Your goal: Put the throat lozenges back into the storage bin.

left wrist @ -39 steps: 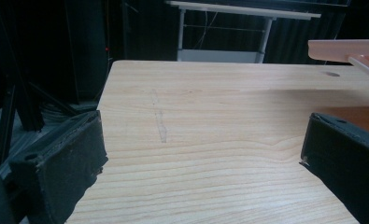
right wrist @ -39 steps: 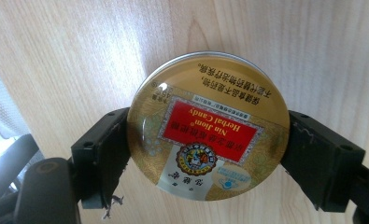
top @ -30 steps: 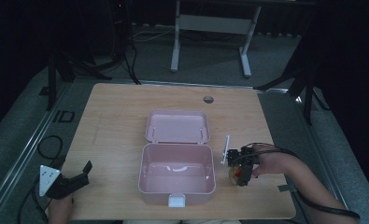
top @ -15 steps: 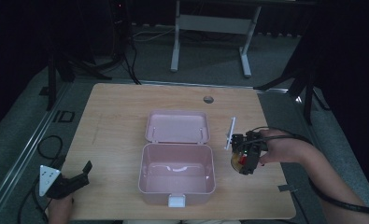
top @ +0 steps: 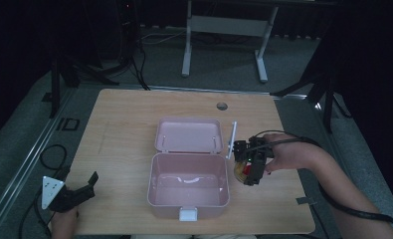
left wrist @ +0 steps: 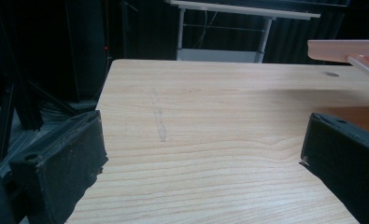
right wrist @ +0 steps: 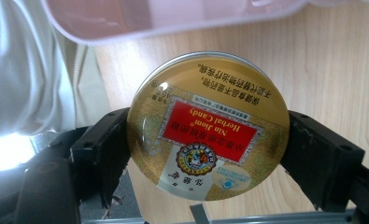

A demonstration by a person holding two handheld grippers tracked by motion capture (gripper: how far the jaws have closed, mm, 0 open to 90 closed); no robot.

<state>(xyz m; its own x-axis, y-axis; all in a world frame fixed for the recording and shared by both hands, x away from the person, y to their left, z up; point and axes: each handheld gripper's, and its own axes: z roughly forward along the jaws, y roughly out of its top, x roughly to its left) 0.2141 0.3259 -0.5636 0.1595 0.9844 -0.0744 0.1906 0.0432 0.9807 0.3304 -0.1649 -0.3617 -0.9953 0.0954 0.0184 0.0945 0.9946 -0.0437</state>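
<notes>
box (top: 189, 186) in the middle of the table (top: 124, 129), lid (top: 188, 135) lying open behind it | right gripper (top: 247, 167) just right of the box, tin (right wrist: 209, 126) between its jaws | left gripper (top: 77, 195) at the table's near left corner, well apart from the box

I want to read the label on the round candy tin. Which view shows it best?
The right gripper view: the candy tin faces the camera, clamped between the right gripper jaws, label legible though upside down. The high view shows the tin small, mostly covered by the gripper, beside the pink box.
</notes>
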